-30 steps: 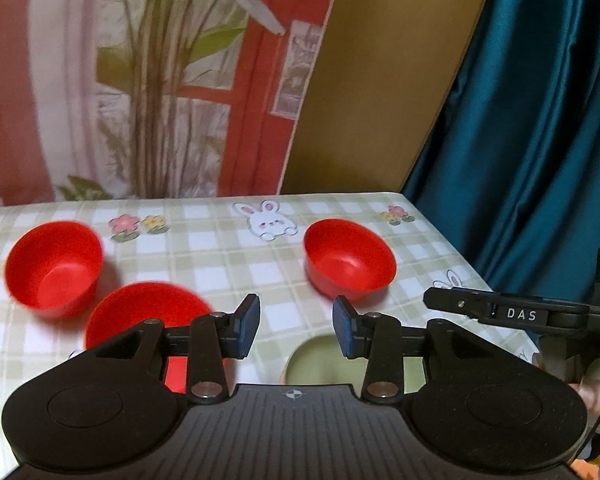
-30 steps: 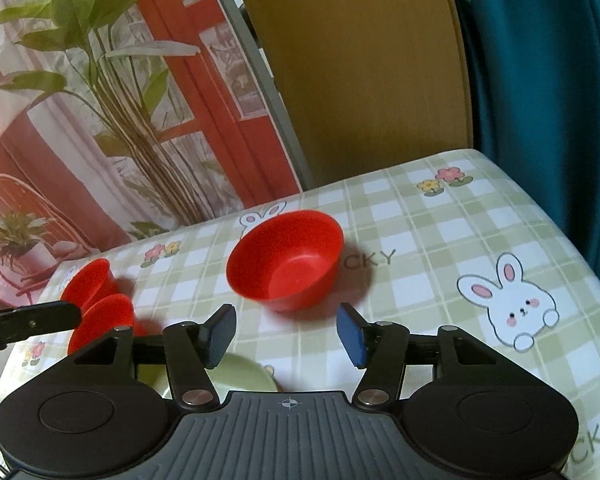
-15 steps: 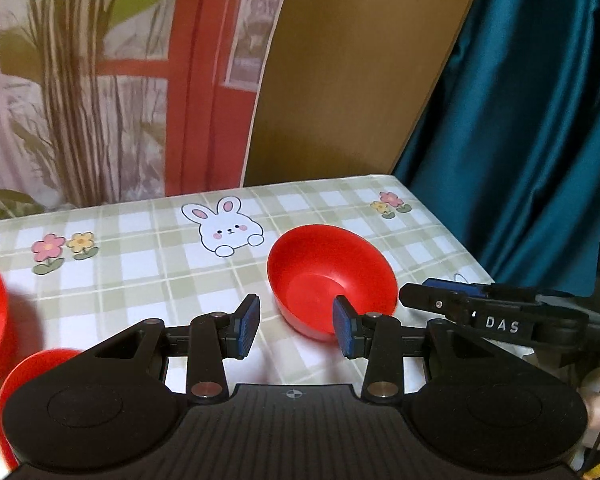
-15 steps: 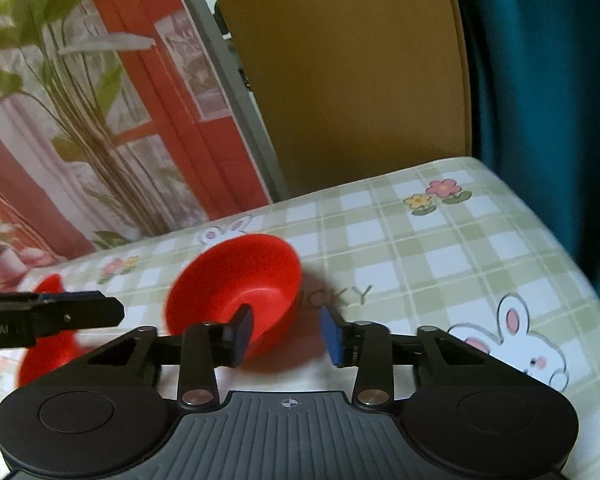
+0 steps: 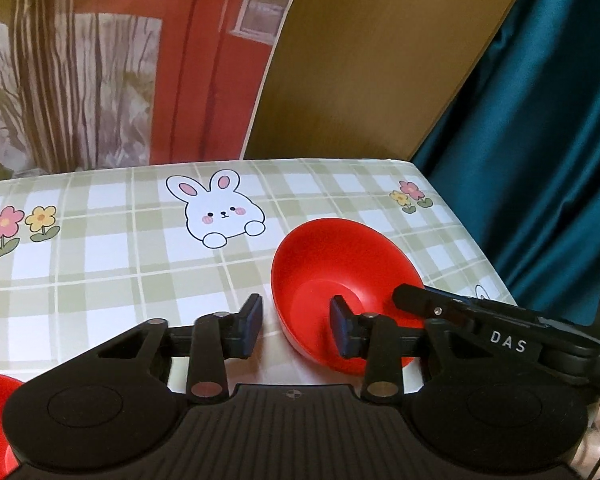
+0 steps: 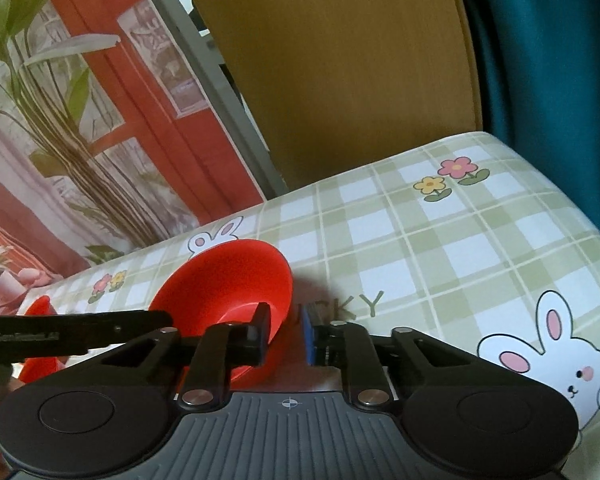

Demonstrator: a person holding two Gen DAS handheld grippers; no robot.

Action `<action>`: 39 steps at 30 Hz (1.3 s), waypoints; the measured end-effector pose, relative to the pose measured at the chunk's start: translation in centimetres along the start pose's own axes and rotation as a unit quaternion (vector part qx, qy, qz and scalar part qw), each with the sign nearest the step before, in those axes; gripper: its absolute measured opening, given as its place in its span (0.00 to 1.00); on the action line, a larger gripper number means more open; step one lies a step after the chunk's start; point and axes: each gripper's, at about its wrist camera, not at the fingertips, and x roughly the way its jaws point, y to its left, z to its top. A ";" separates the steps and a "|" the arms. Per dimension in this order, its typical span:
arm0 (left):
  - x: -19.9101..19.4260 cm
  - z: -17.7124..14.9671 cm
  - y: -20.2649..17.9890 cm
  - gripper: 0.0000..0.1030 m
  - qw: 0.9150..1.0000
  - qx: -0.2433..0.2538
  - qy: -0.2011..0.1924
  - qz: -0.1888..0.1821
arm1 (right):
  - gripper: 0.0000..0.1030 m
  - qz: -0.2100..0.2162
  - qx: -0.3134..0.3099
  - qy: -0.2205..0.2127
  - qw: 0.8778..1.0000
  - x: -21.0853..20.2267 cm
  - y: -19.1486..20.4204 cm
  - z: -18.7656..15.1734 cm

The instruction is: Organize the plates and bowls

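Red bowl (image 6: 236,292) sits tilted on the checked counter (image 6: 460,248), right tool (image 6: 285,336) clamped on its rim. Left tool (image 5: 296,326), fingers apart, straddles the bowl's opposite rim (image 5: 340,276).

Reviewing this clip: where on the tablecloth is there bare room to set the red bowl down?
Bare cloth lies left of the red bowl, between the flower print and the rabbit print. It is crowded around the bowl, where the right gripper clamps its rim and the left gripper straddles it.
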 end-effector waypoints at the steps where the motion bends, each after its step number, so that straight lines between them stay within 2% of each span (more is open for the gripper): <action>1: 0.1 0.0 0.0 0.24 1.000 -0.001 0.000 0.002 | 0.09 0.002 0.001 -0.001 1.000 -0.1 0.0 0.0; 2: 0.2 0.0 0.0 0.19 1.000 -0.001 0.001 0.004 | 0.09 0.001 0.002 -0.002 1.000 -0.1 0.0 0.0; 5: 0.2 -0.2 -0.1 0.13 1.000 0.008 0.000 0.015 | 0.08 0.000 0.005 -0.004 1.000 -0.3 0.1 -0.1; 10: -0.4 -0.3 -0.1 0.13 1.000 0.003 -0.001 0.015 | 0.08 0.003 0.019 -0.006 1.000 -1.0 0.4 0.1; 20: -4.7 -0.4 -1.4 0.13 0.999 0.011 -0.036 0.023 | 0.08 0.009 0.020 -0.020 1.000 -3.9 2.7 0.6; 39: -14.4 -3.9 0.0 0.14 0.994 -0.025 -0.080 0.064 | 0.08 0.047 -0.014 -0.016 0.999 -8.1 11.4 -0.9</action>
